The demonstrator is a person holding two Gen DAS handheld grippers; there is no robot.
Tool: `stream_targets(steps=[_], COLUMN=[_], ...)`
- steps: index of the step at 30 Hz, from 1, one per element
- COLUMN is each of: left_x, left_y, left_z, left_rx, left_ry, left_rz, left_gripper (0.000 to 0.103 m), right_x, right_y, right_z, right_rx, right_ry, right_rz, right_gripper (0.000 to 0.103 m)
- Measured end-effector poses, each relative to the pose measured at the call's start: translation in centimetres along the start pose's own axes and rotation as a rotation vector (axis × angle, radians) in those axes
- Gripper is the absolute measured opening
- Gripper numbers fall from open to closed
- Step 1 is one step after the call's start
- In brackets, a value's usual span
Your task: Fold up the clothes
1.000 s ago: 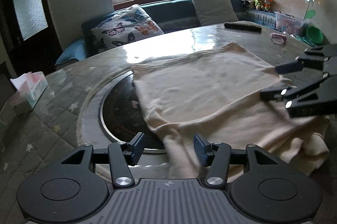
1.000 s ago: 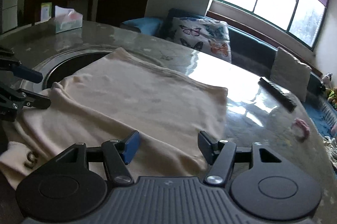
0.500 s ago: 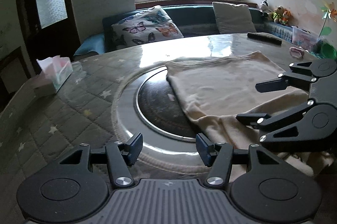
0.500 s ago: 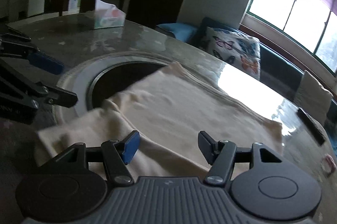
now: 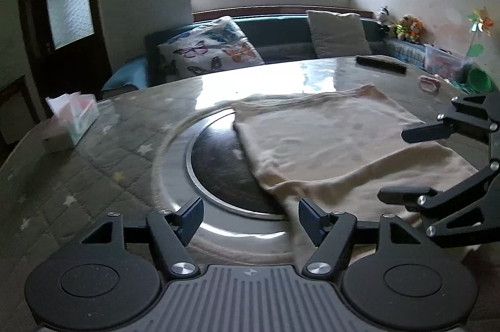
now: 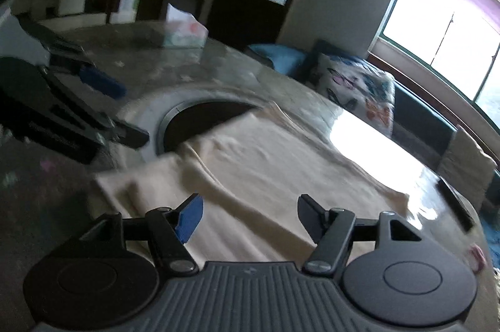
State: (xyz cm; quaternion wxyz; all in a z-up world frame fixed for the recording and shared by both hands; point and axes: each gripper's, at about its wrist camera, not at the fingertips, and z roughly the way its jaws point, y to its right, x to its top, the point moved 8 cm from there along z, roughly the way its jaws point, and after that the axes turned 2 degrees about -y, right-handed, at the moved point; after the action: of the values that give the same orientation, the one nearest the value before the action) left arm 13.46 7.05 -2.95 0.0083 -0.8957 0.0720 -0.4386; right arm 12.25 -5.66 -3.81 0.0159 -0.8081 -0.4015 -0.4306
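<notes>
A cream garment [image 5: 328, 141] lies folded flat on the round table, partly over the dark round inset [image 5: 218, 169]. It also shows in the right wrist view [image 6: 265, 172]. My left gripper [image 5: 250, 218] is open and empty, above the table's near edge, left of the garment's near corner. My right gripper [image 6: 247, 215] is open and empty, just above the garment's near edge. The right gripper shows at the right of the left wrist view [image 5: 406, 163]. The left gripper shows at the left of the right wrist view [image 6: 122, 113].
A tissue box [image 5: 73, 121] stands at the table's left. A dark remote [image 5: 381, 64] and a pink hair tie [image 5: 429, 83] lie at the far right. A sofa with a butterfly pillow [image 5: 209, 52] is behind the table.
Both grippers have pulled back and swung left off the garment. The garment lies as before. Both stay open.
</notes>
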Motion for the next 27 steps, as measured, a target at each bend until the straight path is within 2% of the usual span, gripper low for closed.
stream_targets(steps=[3, 6, 9, 14, 19, 22, 27], left_x=[-0.2, -0.9, -1.1, -1.0, -1.4, -1.7, -2.8], left_y=[1.5, 2.3, 2.5, 2.7, 3.7, 4.1, 5.1], left_z=[0.3, 0.8, 0.6, 0.0, -0.7, -1.8, -3.9], left_rx=[-0.015, -0.005, 0.002, 0.014, 0.02, 0.018, 0.0], left_ry=[-0.008, -0.029, -0.03, -0.021, -0.019, -0.002, 0.025], left_rz=[0.037, 0.07, 0.078, 0.091, 0.153, 0.21, 0.33], left_gripper=[0.072, 0.072, 0.072, 0.072, 0.073, 0.073, 0.072], right_x=[-1.8, -2.8, -3.2, -4.8, -7.2, -7.5, -8.7], right_y=[0.2, -0.2, 0.7, 4.3, 4.8, 4.8, 7.4], right_z=[-0.7, -2.6, -4.2, -4.8, -4.1, -5.4, -5.9], right_rx=[0.015, 0.039, 0.047, -0.041, -0.053, -0.044, -0.1], right_ry=[-0.029, -0.011, 0.009, -0.004, -0.06, -0.041, -0.052], right_rz=[-0.008, -0.03, 0.005, 0.102, 0.121, 0.109, 0.2], right_gripper=[0.069, 0.07, 0.072, 0.072, 0.072, 0.072, 0.072])
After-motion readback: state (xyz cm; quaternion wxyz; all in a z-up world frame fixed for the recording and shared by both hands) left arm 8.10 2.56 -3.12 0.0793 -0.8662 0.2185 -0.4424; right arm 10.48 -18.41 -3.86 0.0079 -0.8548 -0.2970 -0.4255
